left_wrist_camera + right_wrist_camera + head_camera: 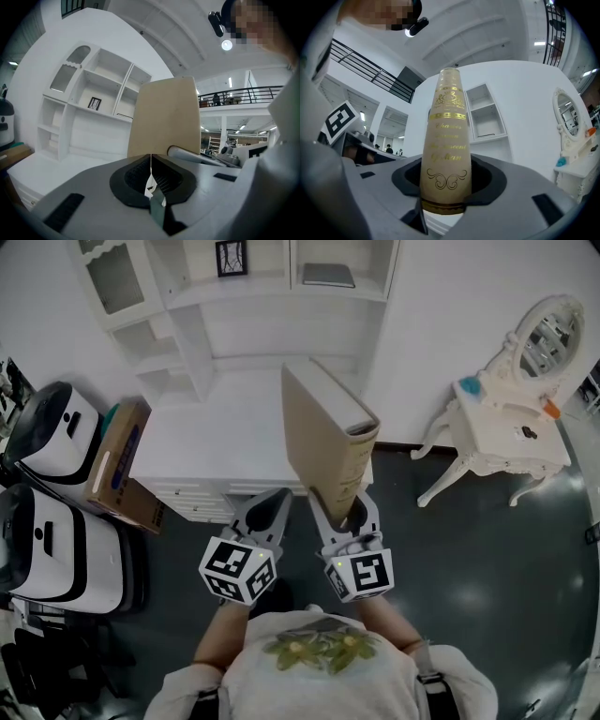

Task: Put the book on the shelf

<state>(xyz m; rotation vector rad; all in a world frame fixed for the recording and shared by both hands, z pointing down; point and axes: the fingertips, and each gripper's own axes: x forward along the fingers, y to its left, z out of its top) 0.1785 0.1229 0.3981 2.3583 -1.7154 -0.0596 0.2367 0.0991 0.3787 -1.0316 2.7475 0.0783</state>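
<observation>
Head view: a tall tan hardback book with gilt-lettered spine (328,437) stood upright short of the white shelf unit (244,329). Its lower end was clamped in the right tongs (343,514), long axis pointing shelfward. The left tongs (270,507) were closed, empty and farther from it.

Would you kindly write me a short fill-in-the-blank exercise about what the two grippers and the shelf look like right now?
1. The right gripper is clamped on the spine end of a tan ____.
2. The left gripper holds nothing, and its jaws are ____.
3. The lettering on the book is ____ in colour.
4. In the head view, the framed picture on the shelf stands to the ____ of the flat grey item.

Missing words: book; shut; gold; left
</observation>
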